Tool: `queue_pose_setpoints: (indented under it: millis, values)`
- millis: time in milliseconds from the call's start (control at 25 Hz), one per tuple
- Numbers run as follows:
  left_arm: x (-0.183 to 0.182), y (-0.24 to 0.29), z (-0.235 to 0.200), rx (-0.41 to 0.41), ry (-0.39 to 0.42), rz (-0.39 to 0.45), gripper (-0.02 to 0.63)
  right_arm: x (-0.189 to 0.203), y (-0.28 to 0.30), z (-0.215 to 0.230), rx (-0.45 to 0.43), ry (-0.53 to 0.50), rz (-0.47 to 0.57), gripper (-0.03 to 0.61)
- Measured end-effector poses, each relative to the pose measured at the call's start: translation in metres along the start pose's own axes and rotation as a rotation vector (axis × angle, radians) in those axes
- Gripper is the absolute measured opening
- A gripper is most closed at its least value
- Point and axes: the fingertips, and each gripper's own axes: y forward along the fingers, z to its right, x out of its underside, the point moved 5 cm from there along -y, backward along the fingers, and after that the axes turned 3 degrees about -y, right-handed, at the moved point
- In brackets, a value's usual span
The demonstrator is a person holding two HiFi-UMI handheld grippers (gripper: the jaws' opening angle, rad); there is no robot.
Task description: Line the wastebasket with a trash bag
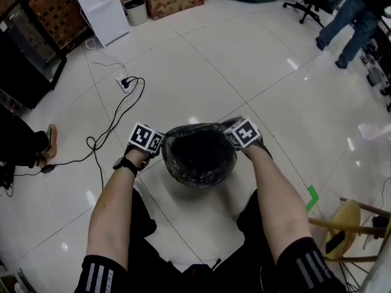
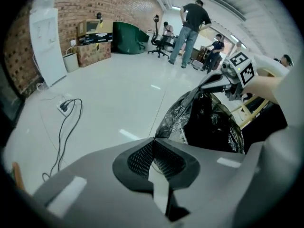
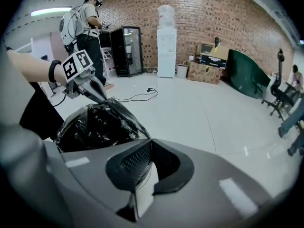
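Down on the glossy white tiled floor (image 1: 244, 60), right between my knees, sits the round dark wastebasket (image 1: 197, 184) with the black crinkly plastic trash bag (image 1: 198, 157) already sunk into it. The bag's mouth stands bunched and wrinkled around the rim.

My left gripper (image 2: 154, 139) is at the rim's left side and my right gripper (image 3: 149, 140) at its right. Both pairs of ribbed pads are squeezed together, and as far as I can tell each pinches a thin fold of the bag's edge.

What worries me:
- That film is thin and shiny. Tug outward too hard and it'll probably tear, or slide out of the pads.
- The basket looks light and the tile slick, so an uneven pull could tip it or skate it away.
- If either side slips, the edge likely flops back inside.
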Motion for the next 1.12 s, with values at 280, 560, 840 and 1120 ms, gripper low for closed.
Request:
queue_pose_setpoints:
  millis: [280,560,840,1120]
  values:
    - [0.0,0.028,-0.013,0.059,-0.142,0.044,0.0,0.011,0.02,0.014,0.046,0.059,0.0,0.064]
    - [0.014,0.045,-0.012,0.072,-0.14,-0.025,0.0,0.034,0.028,0.019,0.057,0.088,-0.073,0.078]
    - [0.026,0.05,-0.008,0.081,-0.127,-0.073,0.005,0.06,0.023,0.022,-0.139,0.359,0.042,0.133]
    - [0.021,0.044,-0.017,0.022,-0.11,-0.054,0.015,0.061,-0.009,0.047,-0.117,0.476,0.168,0.146]
